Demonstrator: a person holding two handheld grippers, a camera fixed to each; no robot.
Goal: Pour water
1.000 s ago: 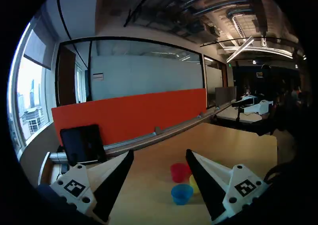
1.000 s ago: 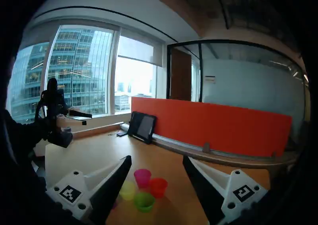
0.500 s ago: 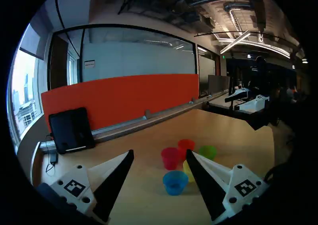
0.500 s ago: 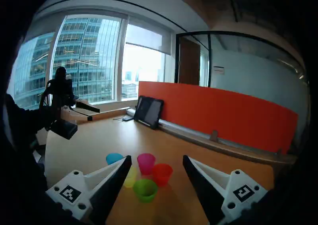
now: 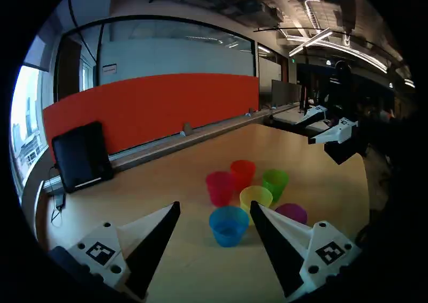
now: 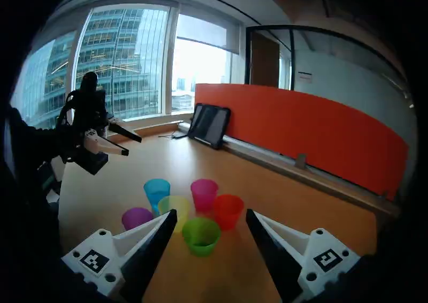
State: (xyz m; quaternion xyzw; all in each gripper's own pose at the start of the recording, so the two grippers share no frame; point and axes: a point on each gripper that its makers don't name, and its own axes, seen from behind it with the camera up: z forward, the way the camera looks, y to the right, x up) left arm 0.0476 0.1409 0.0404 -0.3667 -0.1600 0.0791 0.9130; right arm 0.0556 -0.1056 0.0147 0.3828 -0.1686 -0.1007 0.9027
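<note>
Six small plastic cups stand in a cluster on the wooden table (image 5: 326, 188). In the left gripper view the blue cup (image 5: 228, 226) is nearest, between my left gripper's (image 5: 214, 204) open fingers, with yellow (image 5: 255, 197), pink (image 5: 220, 188), red (image 5: 243, 173), green (image 5: 275, 182) and purple (image 5: 291, 213) behind it. In the right gripper view the green cup (image 6: 201, 236) is nearest my open right gripper (image 6: 211, 212), then red (image 6: 228, 211), pink (image 6: 204, 194), yellow (image 6: 174, 206), blue (image 6: 157, 190) and purple (image 6: 136, 218). Neither gripper holds anything. All the cups look empty.
A dark tablet (image 5: 80, 156) (image 6: 209, 125) leans against the orange divider (image 5: 155, 107) (image 6: 321, 129) at the table's back edge. The other gripper hovers across the table in each view: the right gripper (image 5: 301, 131), and the left gripper (image 6: 134, 146) in a person's hand. Windows lie beyond.
Both views have dipped toward the table and the cups have risen into fuller sight, now all six. Both grippers stay open and hold nothing.
</note>
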